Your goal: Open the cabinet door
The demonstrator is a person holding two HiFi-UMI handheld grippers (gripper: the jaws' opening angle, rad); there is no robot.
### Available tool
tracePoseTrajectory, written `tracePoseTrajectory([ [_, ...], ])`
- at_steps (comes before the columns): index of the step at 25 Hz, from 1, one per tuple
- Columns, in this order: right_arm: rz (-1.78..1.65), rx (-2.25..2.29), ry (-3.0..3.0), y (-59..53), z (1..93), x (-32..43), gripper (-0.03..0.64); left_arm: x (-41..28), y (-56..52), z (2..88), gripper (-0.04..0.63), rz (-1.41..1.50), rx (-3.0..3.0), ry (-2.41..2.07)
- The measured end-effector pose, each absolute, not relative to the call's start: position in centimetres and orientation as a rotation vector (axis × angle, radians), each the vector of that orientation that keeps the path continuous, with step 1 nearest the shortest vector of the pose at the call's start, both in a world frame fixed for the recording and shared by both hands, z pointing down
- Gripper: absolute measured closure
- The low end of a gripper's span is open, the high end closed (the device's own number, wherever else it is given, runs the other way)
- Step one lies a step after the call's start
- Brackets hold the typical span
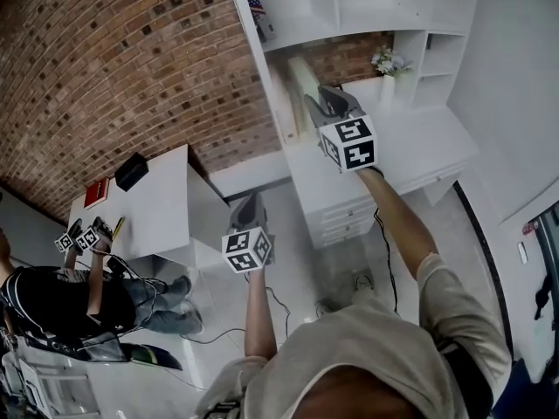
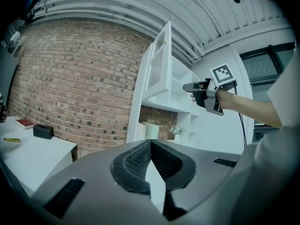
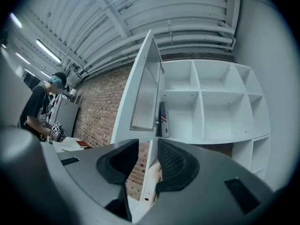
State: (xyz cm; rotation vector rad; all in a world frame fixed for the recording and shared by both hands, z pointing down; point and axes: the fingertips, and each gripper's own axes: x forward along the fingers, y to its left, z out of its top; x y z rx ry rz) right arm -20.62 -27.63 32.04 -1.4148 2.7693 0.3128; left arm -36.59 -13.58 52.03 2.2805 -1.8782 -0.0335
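Observation:
The white cabinet door (image 3: 145, 97) stands swung out from the shelf unit (image 3: 201, 107), edge-on to me, with its ribbed panel facing left. In the head view the door (image 1: 301, 87) rises just left of my right gripper (image 1: 325, 101). My right gripper (image 3: 147, 146) is open just below and in front of the door's lower edge, with nothing between its pads. The left gripper view shows the door (image 2: 159, 64) and the right gripper (image 2: 192, 87) beside it. My left gripper (image 2: 151, 144) is shut and empty, held lower and further back (image 1: 250, 206) over the floor.
A white desk (image 1: 166, 208) at the left carries a black box (image 1: 131, 170) and a red book (image 1: 96, 192). Another person (image 1: 52, 304) sits there with grippers. Below the shelves are a drawer unit (image 1: 349, 212) and a flower vase (image 1: 389, 64). A flag-marked book (image 3: 163, 118) stands inside.

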Motion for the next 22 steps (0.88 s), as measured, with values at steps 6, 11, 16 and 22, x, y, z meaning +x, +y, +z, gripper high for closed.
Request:
tracePoseTrajectory([
  [6,0.253,-1.470,2.780,-30.1,35.8,-15.3,0.498,-33.7,-16.7,52.4,0.569,-0.013,2.291,-1.868],
  [11,0.198,-1.480,2.785,-32.4,37.8,-10.9,0.548,-30.3,-19.7,51.3,0.569,0.004,2.298,-1.885],
  [16,0.156,-1.479,2.796,-34.7,39.5,-7.1,0.594,-26.9,-22.6,50.2,0.569,0.022,2.288,-1.916],
  [22,0.115,-1.429,2.859,-37.2,42.7,-3.8,0.603,-22.3,-25.9,49.8,0.569,0.034,2.280,-1.944],
])
